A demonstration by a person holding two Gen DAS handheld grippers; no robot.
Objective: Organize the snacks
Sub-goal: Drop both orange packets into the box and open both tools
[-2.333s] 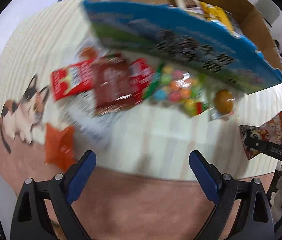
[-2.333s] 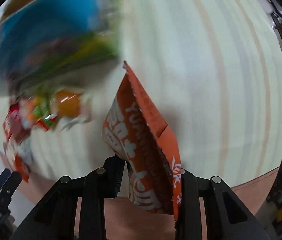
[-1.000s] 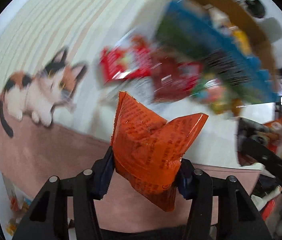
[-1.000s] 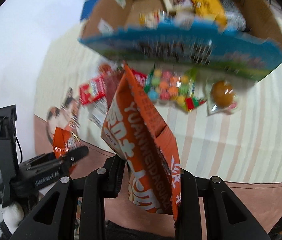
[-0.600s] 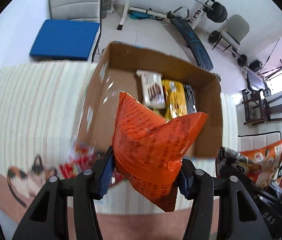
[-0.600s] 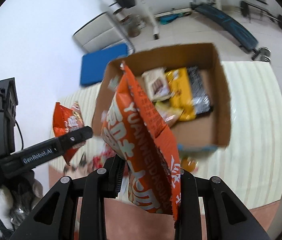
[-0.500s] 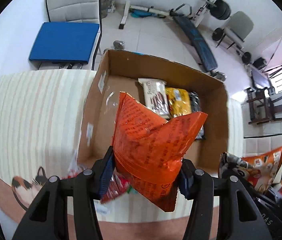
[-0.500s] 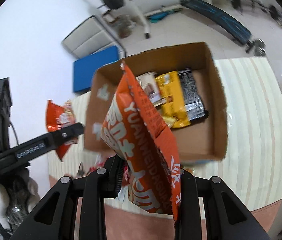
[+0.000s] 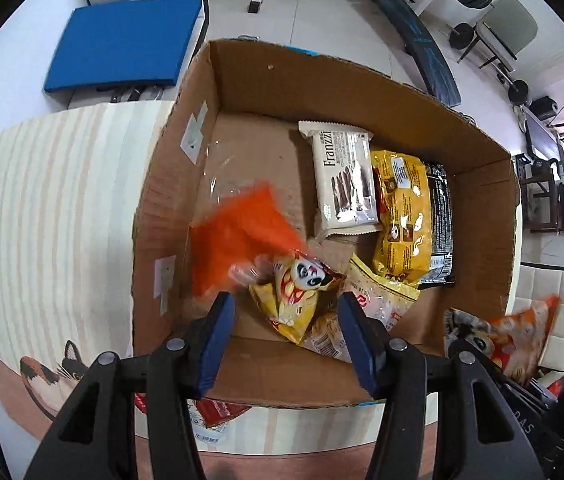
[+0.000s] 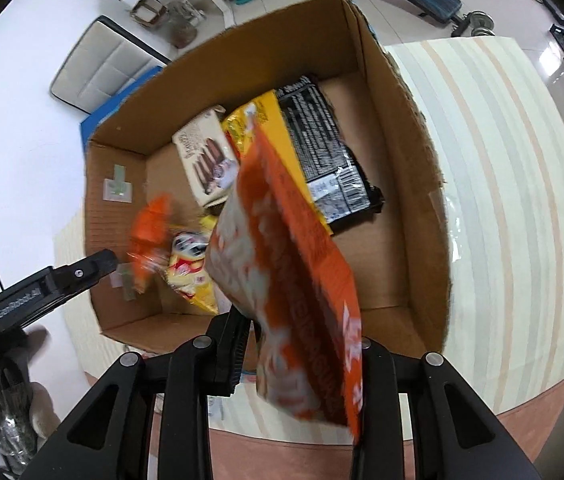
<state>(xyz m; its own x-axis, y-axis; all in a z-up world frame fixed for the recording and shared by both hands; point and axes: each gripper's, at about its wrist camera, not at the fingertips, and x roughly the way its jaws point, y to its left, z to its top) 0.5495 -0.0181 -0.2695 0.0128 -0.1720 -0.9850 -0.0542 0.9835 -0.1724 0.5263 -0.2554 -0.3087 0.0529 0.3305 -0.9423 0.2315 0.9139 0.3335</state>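
In the cardboard box (image 9: 361,92), snack packs (image 9: 399,216) lie beneath two spread, opening grippers, orange packets (image 10: 289,280) slipping free.

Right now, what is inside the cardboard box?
Inside the cardboard box lie a white Franzzi wafer pack, a yellow bag, a black pack, a small yellow panda packet and a blurred orange packet dropping in. What lies beneath them is covered.

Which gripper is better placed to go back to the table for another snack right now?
Left. The left gripper is open and empty, its small orange packet already falling into the cardboard box. The right gripper is only opening, with the big orange bag between its jaws.
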